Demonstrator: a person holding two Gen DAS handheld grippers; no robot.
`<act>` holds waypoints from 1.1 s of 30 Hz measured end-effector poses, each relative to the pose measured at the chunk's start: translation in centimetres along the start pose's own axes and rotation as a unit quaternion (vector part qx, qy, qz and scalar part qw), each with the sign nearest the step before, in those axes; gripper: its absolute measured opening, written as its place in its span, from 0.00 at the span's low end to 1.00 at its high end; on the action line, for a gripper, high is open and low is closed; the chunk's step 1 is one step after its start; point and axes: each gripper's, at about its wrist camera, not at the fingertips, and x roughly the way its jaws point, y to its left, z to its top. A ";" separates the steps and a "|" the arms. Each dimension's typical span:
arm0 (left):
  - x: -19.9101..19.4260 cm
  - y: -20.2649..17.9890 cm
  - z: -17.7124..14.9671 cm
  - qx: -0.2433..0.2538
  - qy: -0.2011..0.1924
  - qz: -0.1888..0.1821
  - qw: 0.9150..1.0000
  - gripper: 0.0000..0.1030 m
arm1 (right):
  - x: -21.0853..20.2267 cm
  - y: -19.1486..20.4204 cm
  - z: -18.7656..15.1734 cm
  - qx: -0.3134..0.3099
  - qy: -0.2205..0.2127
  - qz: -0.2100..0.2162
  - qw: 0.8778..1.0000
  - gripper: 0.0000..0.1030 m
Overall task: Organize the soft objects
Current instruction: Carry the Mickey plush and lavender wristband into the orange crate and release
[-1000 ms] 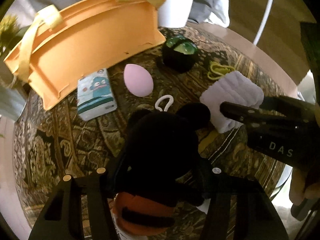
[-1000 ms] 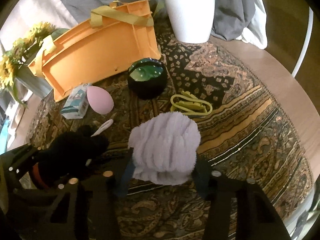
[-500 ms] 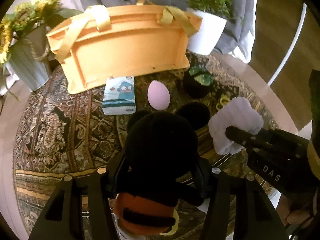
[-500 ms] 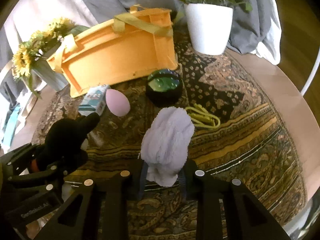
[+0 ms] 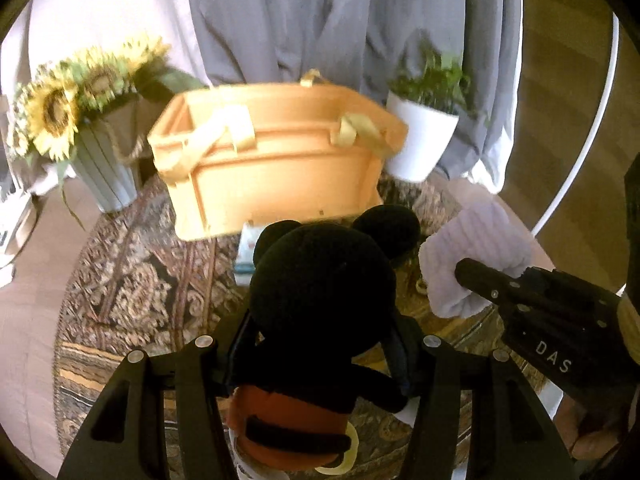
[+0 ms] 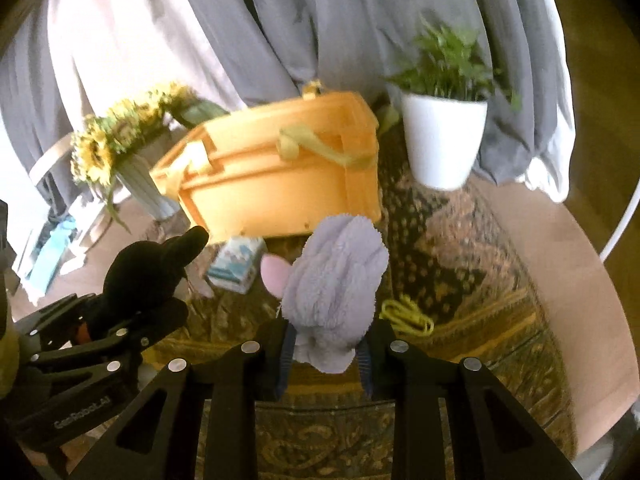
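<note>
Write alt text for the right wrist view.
The right gripper holds a fluffy lavender towel between its fingers, raised above a patterned rug. At left, the left gripper holds a black plush toy; an orange basket stands behind.

Sunflowers in a ribbed vase at ten o'clock, white potted plant at one o'clock, grey curtains behind.

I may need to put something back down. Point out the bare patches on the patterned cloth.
Bare: the patterned cloth's left side, before the orange plastic basket, and its right side beyond the yellow cord. Crowded: the middle, around the blue-white tissue pack and pink egg-shaped sponge.
</note>
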 end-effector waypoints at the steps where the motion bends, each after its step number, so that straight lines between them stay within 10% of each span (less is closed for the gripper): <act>1: -0.3 0.0 0.3 0.000 -0.007 0.002 1.000 0.54 | -0.3 0.1 0.4 -0.002 -0.006 0.002 1.000 0.27; 33: -5.7 2.8 12.3 0.048 -0.183 0.016 0.982 0.54 | -6.0 4.5 11.9 -0.033 -0.194 0.023 0.980 0.27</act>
